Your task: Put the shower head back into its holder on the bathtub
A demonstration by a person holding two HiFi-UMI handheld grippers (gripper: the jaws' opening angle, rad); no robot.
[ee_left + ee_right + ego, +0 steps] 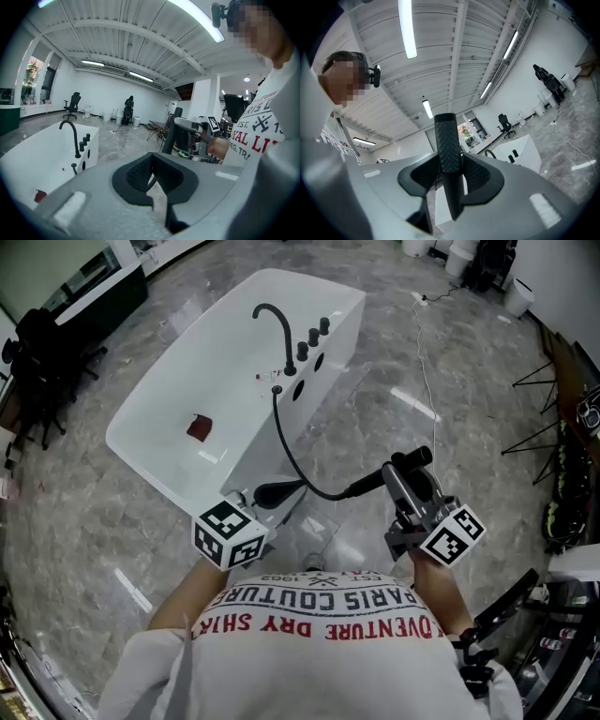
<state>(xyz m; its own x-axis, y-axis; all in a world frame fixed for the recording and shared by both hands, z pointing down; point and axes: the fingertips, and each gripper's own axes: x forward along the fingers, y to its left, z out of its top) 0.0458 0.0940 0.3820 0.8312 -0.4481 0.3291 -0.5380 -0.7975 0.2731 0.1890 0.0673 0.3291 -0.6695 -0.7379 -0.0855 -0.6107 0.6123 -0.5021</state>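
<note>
A white bathtub [159,399] stands ahead on the marble floor, with a black curved faucet [277,324] and three black knobs [314,337] on its far rim. A black hose [292,451] runs from the rim by the faucet to the black shower head handle [370,482]. My right gripper [412,465] is shut on that textured handle [447,150], which stands upright between its jaws [450,176]. My left gripper [272,493] is near the tub's close end, shut and holding nothing [151,176]. The left gripper view shows the tub [28,164], the faucet [72,136] and the held handle [174,129].
A small red object [199,427] lies inside the tub. A white cable [427,371] trails across the floor at right. Tripod legs and dark gear [553,437] crowd the right edge, and a black office chair [37,352] sits at far left.
</note>
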